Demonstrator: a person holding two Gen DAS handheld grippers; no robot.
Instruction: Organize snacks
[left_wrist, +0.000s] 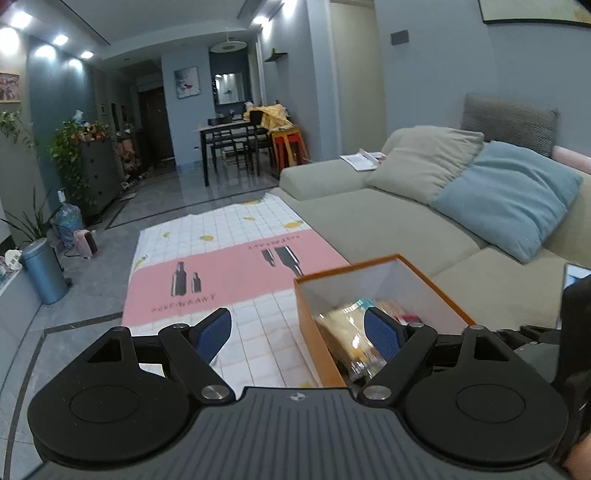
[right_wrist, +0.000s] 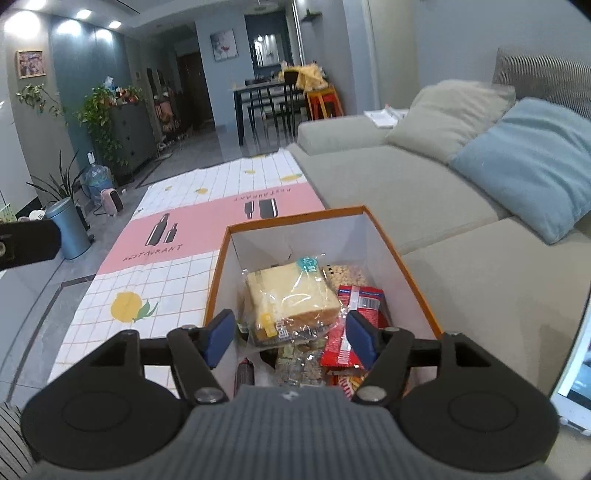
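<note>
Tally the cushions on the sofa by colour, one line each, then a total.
Beige cushion: 1
Light blue cushion: 1
Grey striped cushion: 1
Total: 3

A home living room: a beige fabric sofa (left_wrist: 388, 221) with cushions at right, a dark dining table (left_wrist: 231, 133) at upper centre.

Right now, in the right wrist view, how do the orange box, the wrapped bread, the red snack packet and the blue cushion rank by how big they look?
1. orange box, nearest the camera
2. blue cushion; farther off, so its true size against the box is unsure
3. wrapped bread
4. red snack packet, partly hidden by the right gripper, so its rank below the bread is unsure
</note>
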